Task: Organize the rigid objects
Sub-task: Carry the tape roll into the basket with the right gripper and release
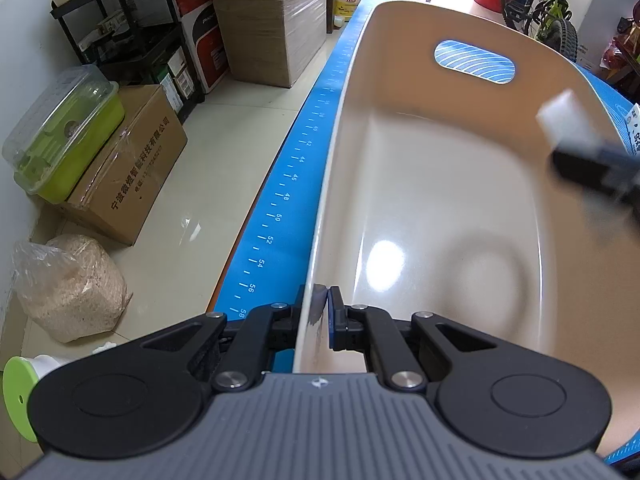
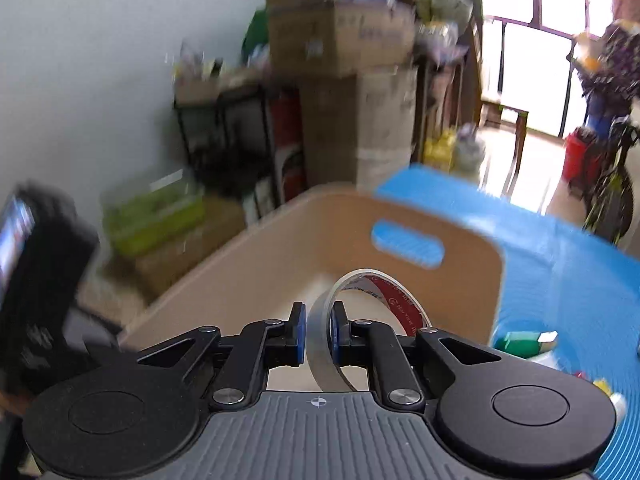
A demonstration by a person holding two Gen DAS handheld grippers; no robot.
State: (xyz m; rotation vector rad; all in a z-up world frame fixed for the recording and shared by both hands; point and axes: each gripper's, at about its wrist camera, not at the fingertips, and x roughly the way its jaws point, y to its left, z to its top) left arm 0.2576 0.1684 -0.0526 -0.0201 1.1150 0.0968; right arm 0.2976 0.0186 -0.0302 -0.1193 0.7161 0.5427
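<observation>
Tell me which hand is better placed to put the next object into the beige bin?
Right. Its tongs already grip the tape roll just before the beige bin, while the left tongs are clamped on the bin's rim, probably steadying it.

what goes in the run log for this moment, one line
left gripper shut on bin rim | right gripper shut on tape roll, near bin | bin inside: nothing seen

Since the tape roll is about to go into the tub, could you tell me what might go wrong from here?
1. The right tongs pinch only the thin wall of the tape roll; it could twist or slip out before reaching the beige tub.
2. The left tongs clamp just the tub's rim; a knock from the roll could tilt the tub.
</observation>
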